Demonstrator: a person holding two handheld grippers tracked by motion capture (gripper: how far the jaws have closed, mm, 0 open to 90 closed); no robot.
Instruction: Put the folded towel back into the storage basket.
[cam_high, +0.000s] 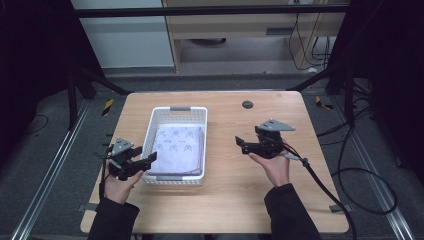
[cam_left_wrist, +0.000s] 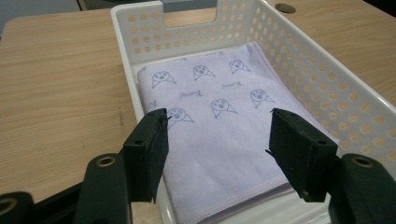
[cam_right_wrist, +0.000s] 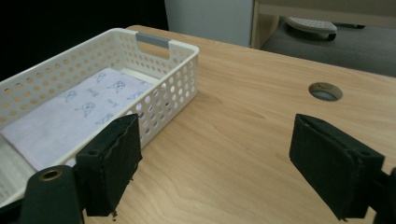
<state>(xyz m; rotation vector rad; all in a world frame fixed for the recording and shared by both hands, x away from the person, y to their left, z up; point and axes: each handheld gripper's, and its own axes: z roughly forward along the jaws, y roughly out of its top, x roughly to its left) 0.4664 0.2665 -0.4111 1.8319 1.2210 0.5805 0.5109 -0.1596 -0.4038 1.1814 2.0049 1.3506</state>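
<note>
Two grippers are in play, and both stand with their jaws spread apart and nothing between them: our left gripper (cam_high: 131, 162) hovers at the near-left corner of the white basket (cam_high: 199, 114), while our right gripper (cam_high: 254, 145) hangs over bare wood toward the right side of the table (cam_high: 235, 200), well apart from the basket. In the left gripper view the jaws straddle the near end of the folded cloth (cam_left_wrist: 219, 130), a pale lilac piece printed with small faces, which lies flat on the basket floor. We judge the cloth to be the thing in hand. Its long axis runs from the table's near edge toward the far edge, in line with the basket's own length; the neat folded edge faces the near wall and the far end points to the grey handle (cam_left_wrist: 189, 4). What could go wrong from here: the left jaw sits just at the basket's perforated side wall, so closing where it stands could clamp plastic along with fabric, or drag the light basket across the table. Pinching the top layer alone would likely let the fold fall open as it lifts. A shallow bite at the hem could slip.
</note>
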